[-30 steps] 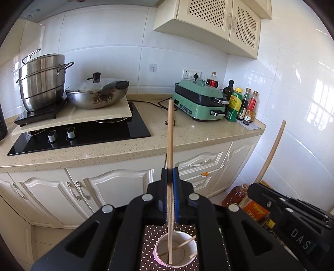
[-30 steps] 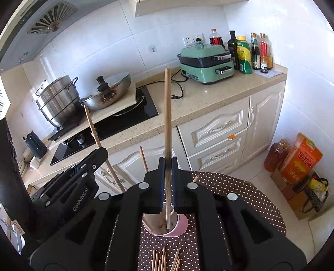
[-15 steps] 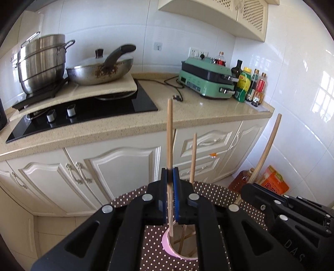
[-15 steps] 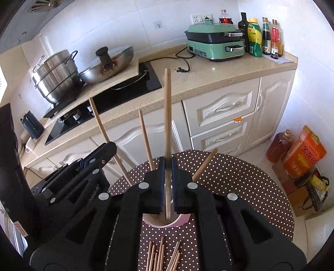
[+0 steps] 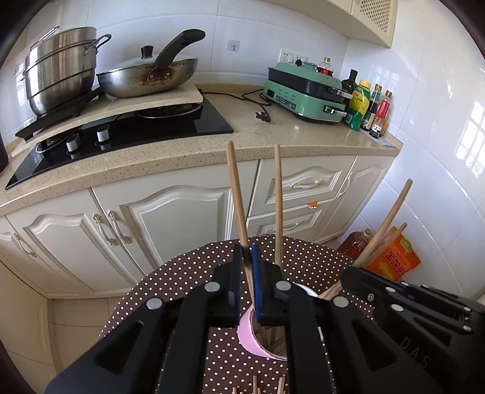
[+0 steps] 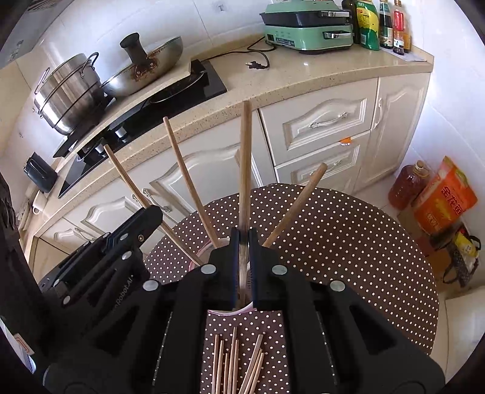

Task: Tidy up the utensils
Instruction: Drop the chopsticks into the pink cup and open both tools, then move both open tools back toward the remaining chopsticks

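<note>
upright chopstick (image 6: 245,169) between right gripper (image 6: 243,242) fingers

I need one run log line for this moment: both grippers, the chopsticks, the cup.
left gripper: shut on chopstick | right gripper: shut on chopstick | both over pink cup | loose chopsticks on table

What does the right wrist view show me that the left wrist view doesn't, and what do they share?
Only the right wrist view shows the loose chopsticks lying fully on the dotted tablecloth, plus the left gripper's housing from outside. Only the left wrist view shows the wall sockets and the right gripper's body. Both show the pink cup with chopsticks standing in it, each gripper shut on a chopstick over it, and the green cooker.
</note>
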`<action>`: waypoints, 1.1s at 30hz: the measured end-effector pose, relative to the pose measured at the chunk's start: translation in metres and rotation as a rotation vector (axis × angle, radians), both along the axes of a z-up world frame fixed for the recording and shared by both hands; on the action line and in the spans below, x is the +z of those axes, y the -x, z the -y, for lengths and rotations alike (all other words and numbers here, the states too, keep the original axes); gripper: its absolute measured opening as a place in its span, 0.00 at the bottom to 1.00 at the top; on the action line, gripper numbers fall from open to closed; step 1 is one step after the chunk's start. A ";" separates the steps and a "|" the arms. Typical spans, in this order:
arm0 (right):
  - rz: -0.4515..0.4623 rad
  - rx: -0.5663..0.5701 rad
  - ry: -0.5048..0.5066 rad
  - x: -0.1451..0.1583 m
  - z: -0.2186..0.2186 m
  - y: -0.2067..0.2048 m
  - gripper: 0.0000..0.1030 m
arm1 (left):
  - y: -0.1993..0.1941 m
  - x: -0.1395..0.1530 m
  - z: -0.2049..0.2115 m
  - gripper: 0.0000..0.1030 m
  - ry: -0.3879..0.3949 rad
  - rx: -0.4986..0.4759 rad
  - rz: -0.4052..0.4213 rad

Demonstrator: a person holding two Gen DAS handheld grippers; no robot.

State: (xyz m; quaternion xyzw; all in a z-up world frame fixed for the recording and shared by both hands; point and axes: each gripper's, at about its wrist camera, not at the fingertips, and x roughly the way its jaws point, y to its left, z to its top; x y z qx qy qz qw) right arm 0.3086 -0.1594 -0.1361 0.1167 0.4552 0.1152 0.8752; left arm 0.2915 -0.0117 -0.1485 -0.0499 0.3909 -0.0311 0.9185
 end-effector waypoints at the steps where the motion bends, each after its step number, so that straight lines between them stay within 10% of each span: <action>1: 0.000 0.004 0.005 0.000 -0.001 0.000 0.06 | 0.000 0.000 0.000 0.08 0.000 -0.003 0.000; 14: -0.036 0.047 0.035 0.001 -0.010 0.004 0.07 | 0.011 0.006 -0.018 0.25 0.037 -0.014 0.012; 17: -0.058 0.034 0.042 -0.001 -0.008 0.005 0.24 | 0.014 0.009 -0.024 0.29 0.045 -0.005 0.019; 19: -0.046 0.008 0.052 -0.001 -0.006 0.008 0.58 | 0.015 0.010 -0.026 0.29 0.041 -0.007 0.024; 33: 0.002 -0.025 0.051 0.020 0.006 0.021 0.61 | 0.030 0.018 -0.033 0.38 0.046 -0.010 0.026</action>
